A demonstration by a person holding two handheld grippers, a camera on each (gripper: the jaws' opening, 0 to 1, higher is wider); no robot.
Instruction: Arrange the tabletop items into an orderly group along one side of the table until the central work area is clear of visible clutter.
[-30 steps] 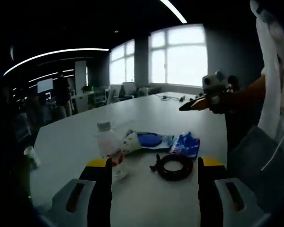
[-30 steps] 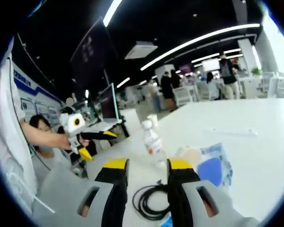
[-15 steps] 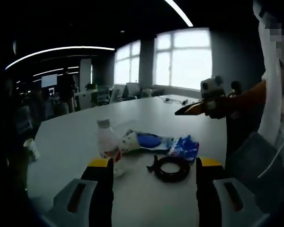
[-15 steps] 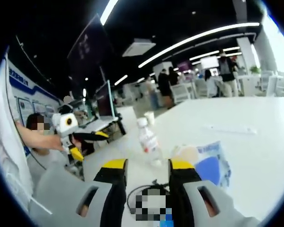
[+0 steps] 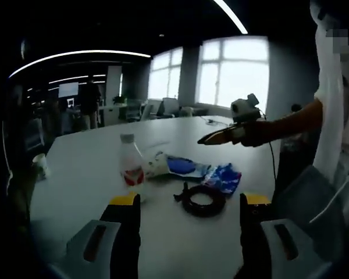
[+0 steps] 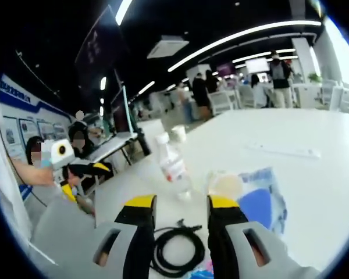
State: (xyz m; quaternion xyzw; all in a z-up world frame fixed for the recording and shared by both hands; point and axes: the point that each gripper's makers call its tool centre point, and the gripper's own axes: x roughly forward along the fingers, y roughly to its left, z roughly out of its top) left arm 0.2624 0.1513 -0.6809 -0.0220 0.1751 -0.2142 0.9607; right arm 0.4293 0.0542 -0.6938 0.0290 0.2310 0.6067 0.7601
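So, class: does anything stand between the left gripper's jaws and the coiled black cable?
Nothing visible does. The left gripper has its jaws apart, and bare table lies between them and the coiled black cable. The bottle stands off to one side.

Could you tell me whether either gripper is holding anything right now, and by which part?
Nothing is held. The left gripper and right gripper are both open above the table, short of the coiled cable.

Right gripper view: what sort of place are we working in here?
Most likely an open-plan office or lab: a large white table, a monitor on a desk behind it, long ceiling light strips, and people standing among desks in the background.
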